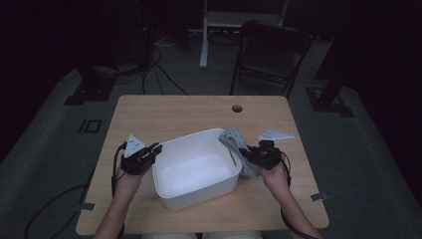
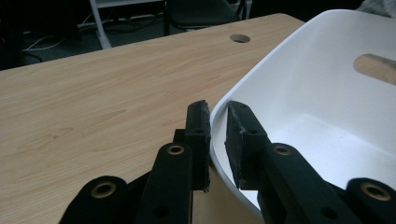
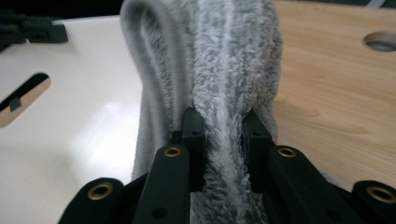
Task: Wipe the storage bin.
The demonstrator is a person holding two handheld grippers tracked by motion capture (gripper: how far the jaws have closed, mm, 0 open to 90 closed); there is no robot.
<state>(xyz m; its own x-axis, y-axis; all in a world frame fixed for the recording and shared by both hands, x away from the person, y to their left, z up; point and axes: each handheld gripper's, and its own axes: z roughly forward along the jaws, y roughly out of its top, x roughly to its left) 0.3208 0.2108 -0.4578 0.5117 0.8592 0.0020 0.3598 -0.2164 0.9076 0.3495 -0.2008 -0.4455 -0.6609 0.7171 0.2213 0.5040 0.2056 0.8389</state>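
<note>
A white plastic tub (image 1: pixel 196 169) stands on the wooden table (image 1: pixel 164 114), with an oval handle slot (image 2: pixel 377 68) in its far wall. My left gripper (image 1: pixel 155 151) pinches the tub's left rim (image 2: pixel 217 116), one pad outside and one inside. A folded grey fuzzy towel (image 1: pixel 238 145) hangs over the tub's right rim. My right gripper (image 1: pixel 247 155) is shut on that towel (image 3: pixel 224 65), whose thick folds bulge between the two pads. The far end of the towel is out of sight past the top of the right gripper view.
A round cable hole (image 1: pixel 237 108) sits near the table's far edge. Behind the table stand a dark folding chair (image 1: pixel 271 50) and a white stand (image 1: pixel 204 35). Cables lie on the dark floor at the left.
</note>
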